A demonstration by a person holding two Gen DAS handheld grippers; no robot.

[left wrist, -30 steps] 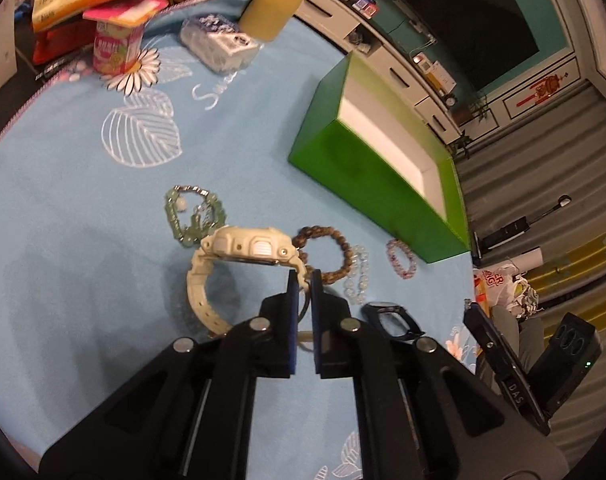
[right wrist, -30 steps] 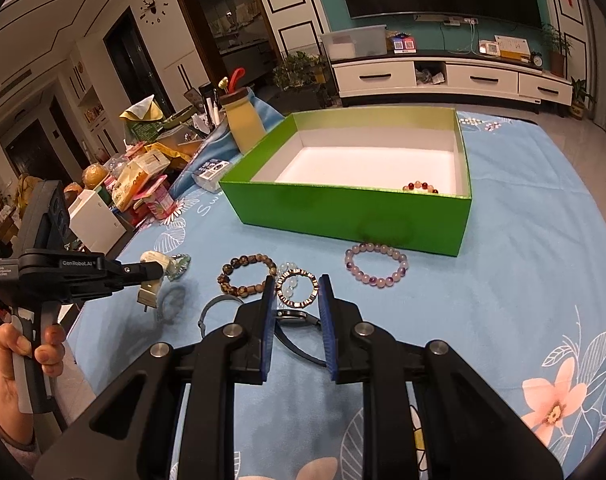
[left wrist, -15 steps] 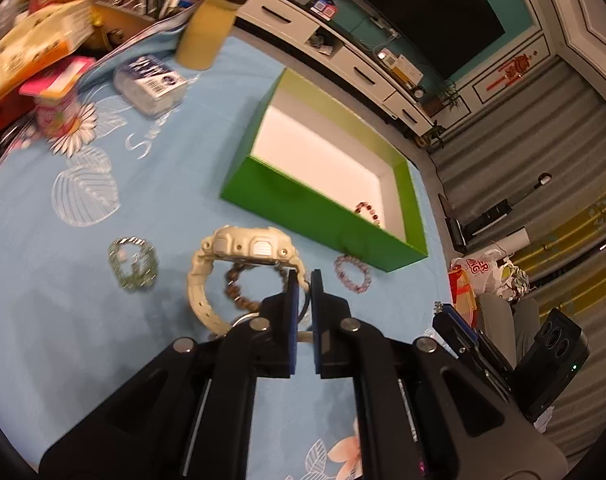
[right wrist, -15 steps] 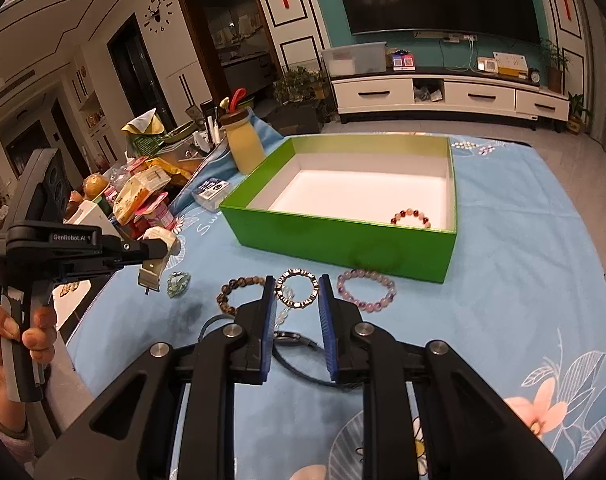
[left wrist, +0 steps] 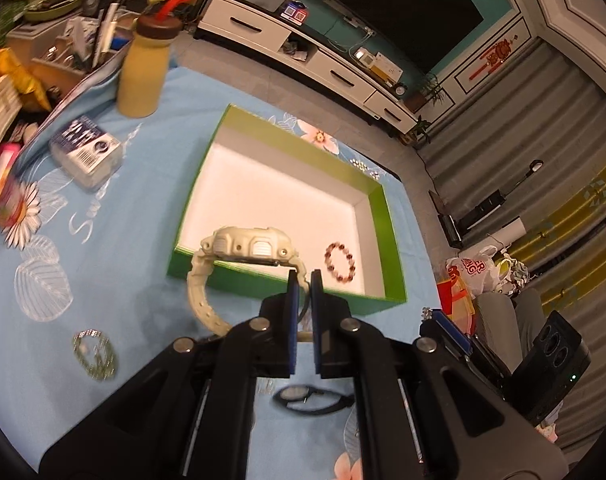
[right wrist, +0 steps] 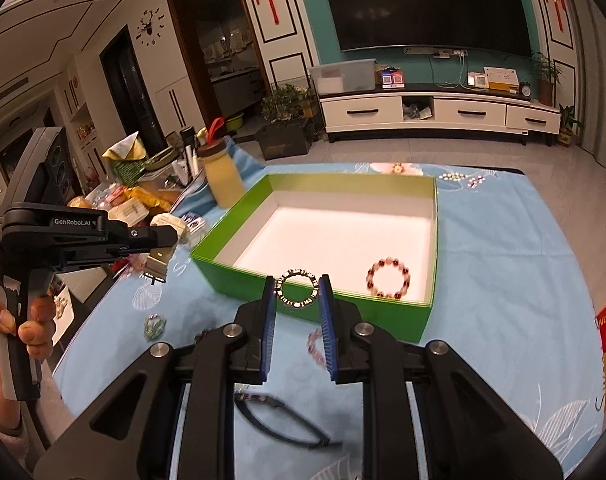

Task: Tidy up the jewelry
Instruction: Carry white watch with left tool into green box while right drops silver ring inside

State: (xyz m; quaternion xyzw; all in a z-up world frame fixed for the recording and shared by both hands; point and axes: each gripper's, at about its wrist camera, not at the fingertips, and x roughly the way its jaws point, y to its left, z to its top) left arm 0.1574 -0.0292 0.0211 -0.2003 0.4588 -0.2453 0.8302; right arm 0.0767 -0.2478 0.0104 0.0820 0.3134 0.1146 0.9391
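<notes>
The left gripper (left wrist: 301, 280) is clamped on the strap of a cream watch (left wrist: 251, 246), held above the near wall of the green box (left wrist: 391, 236). The right gripper (right wrist: 297, 286) pinches a dark ring bracelet (right wrist: 297, 286) between its pads, just short of the box's near rim. Inside the box, at 3 o'clock, lies a red bead bracelet (right wrist: 388, 279). A yellow bottle (left wrist: 145, 72) stands at 10 o'clock beyond the box. Only the right view shows the left tool's "GenRobot.AI" lettering (right wrist: 73, 222); only the left view shows black glasses (left wrist: 311, 398) lying whole on the blue cloth (left wrist: 103, 248).
</notes>
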